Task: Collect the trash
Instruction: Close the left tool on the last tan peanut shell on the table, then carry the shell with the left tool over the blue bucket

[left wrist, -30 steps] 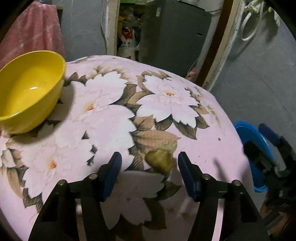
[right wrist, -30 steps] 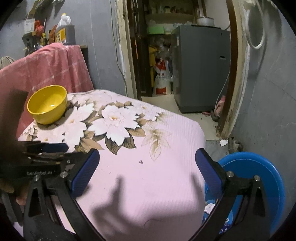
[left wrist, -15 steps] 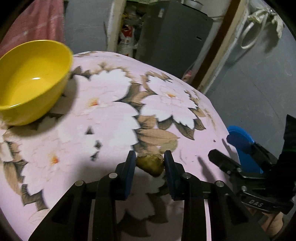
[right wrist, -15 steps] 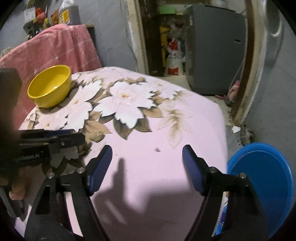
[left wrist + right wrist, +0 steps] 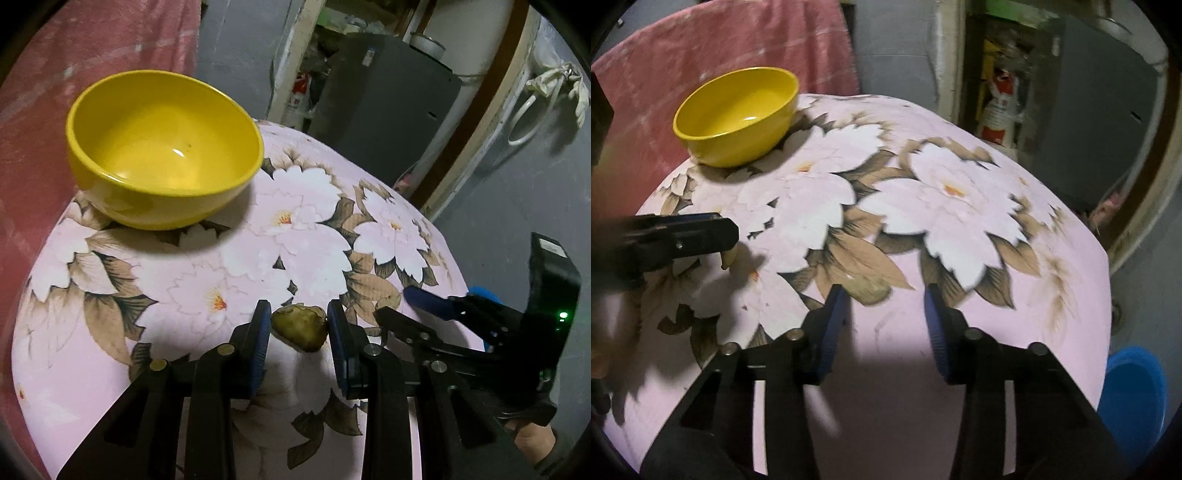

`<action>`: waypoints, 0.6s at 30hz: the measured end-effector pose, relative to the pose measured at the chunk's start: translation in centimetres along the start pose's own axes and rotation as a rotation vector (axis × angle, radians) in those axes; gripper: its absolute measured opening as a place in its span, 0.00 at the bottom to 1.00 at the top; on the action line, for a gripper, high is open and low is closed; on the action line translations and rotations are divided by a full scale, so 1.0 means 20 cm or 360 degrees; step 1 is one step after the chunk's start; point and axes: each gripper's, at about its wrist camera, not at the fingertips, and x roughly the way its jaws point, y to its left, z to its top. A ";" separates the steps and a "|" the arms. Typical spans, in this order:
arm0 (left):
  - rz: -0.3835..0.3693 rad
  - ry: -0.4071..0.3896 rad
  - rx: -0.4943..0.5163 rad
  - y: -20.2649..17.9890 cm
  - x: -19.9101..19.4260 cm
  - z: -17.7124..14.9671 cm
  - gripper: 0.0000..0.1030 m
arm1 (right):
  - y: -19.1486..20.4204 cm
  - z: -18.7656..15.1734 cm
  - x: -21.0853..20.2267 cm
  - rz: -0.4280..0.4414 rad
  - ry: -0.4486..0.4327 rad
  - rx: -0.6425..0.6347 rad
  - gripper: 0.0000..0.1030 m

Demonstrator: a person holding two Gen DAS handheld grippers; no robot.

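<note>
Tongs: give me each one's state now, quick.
Left tongs: shut on the peel.
Right tongs: open, holding nothing.

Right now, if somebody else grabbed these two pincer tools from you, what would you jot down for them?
Left gripper: shut on the brownish scrap, just above the floral tablecloth.
Right gripper: open, holding nothing, over the cloth's near side.
Yellow bowl: at the far left of the table, looks empty.
Blue bin: on the floor past the table's right edge.
Done: scrap gripped.
Left: probably carry it to the bin and let go.
</note>
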 end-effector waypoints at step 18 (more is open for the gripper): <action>-0.0147 -0.0372 0.0097 -0.24 -0.23 0.00 0.26 | -0.07 -0.07 -0.45 -0.0058 -0.0412 0.0167 0.45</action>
